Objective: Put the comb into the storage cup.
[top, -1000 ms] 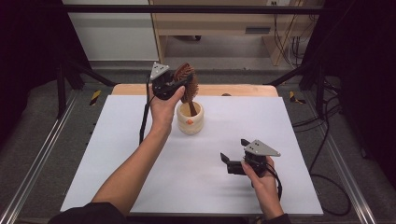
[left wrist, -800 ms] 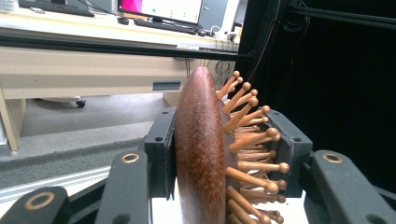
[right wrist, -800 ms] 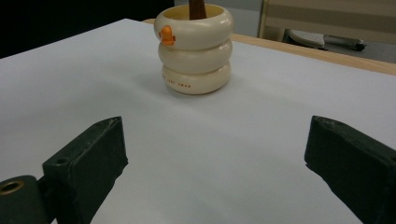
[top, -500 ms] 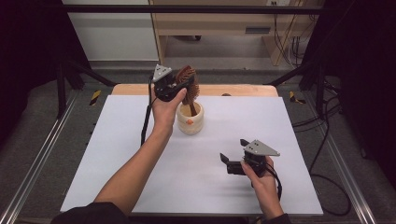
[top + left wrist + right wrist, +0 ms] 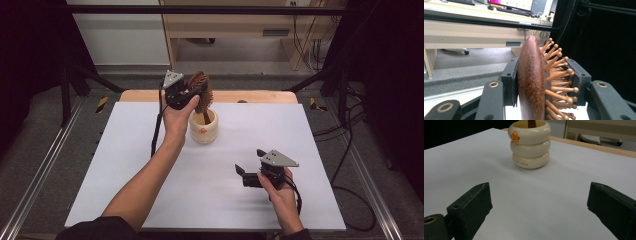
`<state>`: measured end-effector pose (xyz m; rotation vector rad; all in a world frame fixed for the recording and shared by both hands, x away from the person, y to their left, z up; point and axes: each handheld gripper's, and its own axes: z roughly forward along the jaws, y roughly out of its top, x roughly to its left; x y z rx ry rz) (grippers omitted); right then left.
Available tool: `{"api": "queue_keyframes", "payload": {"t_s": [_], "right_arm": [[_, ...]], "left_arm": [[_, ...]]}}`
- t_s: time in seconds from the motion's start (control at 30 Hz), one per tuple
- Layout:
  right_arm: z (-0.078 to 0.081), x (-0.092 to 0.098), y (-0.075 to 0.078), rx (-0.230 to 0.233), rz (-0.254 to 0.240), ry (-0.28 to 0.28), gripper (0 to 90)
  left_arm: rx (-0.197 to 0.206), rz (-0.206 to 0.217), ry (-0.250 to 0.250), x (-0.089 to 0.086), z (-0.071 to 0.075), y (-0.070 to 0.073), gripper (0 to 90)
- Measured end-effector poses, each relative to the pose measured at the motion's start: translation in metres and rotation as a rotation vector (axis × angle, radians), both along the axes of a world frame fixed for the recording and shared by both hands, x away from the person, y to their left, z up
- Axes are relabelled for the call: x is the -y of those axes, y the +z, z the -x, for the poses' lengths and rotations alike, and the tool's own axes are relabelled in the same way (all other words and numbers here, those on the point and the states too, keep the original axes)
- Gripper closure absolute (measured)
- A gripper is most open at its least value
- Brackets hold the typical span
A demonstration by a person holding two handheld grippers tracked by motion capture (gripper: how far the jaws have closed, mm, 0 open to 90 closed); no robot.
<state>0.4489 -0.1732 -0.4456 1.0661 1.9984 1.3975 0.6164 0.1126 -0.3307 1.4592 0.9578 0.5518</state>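
Left claw [image 5: 541, 82] clamped on wooden hairbrush [image 5: 531, 82] head, held upright above cream duck-faced holder [image 5: 203, 127] at bench [image 5: 125, 165] far side, handle tip inside. Right claw [image 5: 248, 171] gaped wide, empty, parked near front. Best lowered straight, kept vertical, released only once seated. Small print on holder, unreadable.

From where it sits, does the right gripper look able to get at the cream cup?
Probably yes. The right gripper rests with jaws open, facing the cream cup across bare white table. The left gripper holds the hairbrush above the cup, possibly crowding its top.
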Motion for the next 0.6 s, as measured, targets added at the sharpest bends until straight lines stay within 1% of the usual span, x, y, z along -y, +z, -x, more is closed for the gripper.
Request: {"api": "queue_keyframes", "payload": {"t_s": [0.6], "right_arm": [[-0.0001, -0.0011, -0.0009, -0.007, 0.006, 0.009, 5.9]], "left_arm": [[-0.017, 0.011, -0.004, 0.0009, -0.0003, -0.0058, 50.5]]}}
